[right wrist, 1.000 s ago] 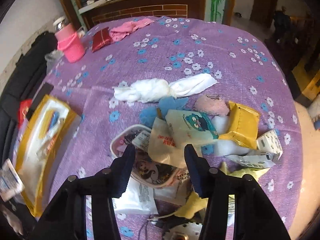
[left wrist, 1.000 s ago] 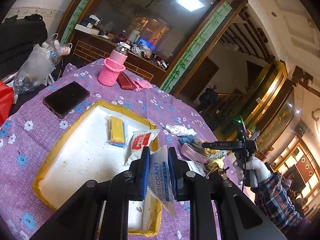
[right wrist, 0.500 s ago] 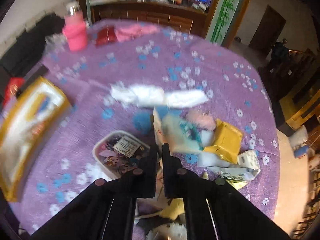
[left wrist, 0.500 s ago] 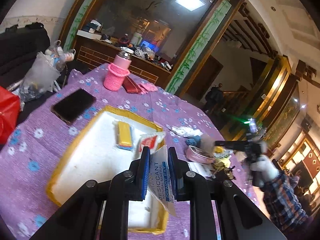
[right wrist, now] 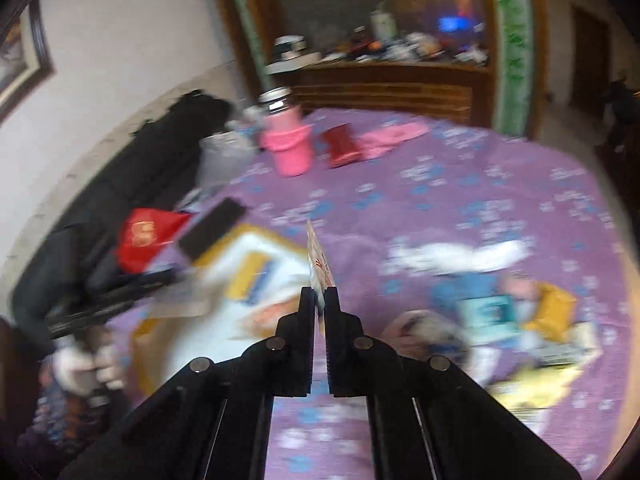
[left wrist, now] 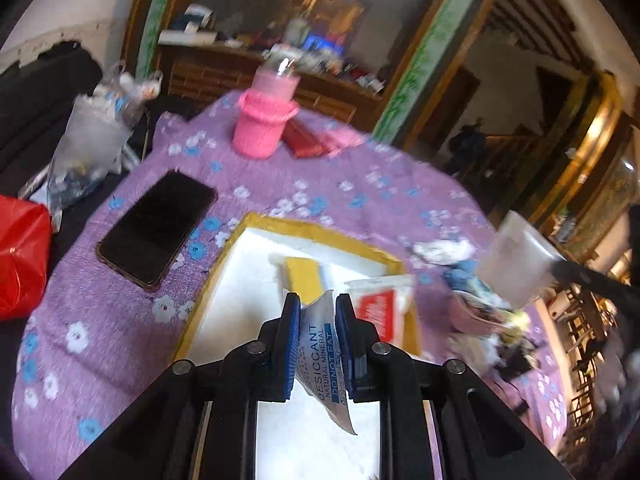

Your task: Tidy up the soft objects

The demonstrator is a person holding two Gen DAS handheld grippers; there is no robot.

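Observation:
My left gripper (left wrist: 317, 312) is shut on a white desiccant packet (left wrist: 324, 356), held over the near part of a yellow-rimmed white tray (left wrist: 224, 264). A yellow packet (left wrist: 304, 276) and a red-and-white packet (left wrist: 378, 310) lie in the tray. My right gripper (right wrist: 319, 296) is shut on a thin flat packet (right wrist: 318, 260), seen edge-on and raised above the table between the tray (right wrist: 224, 240) and the pile. In the left wrist view that packet (left wrist: 516, 260) shows as a pale blurred sheet at the right.
On the purple flowered cloth lie a black phone (left wrist: 156, 224), a pink-sleeved bottle (left wrist: 266, 120) and a red wallet (left wrist: 304, 140). A white cloth (right wrist: 452, 256), a teal packet (right wrist: 488, 312) and a yellow packet (right wrist: 556, 312) are heaped at the right. Off the left edge sits a red bag (left wrist: 20, 252).
The right gripper closed on a flat packet from the pile, lifted it and swung left toward the tray. The left gripper moved over the tray, still gripping the desiccant packet.

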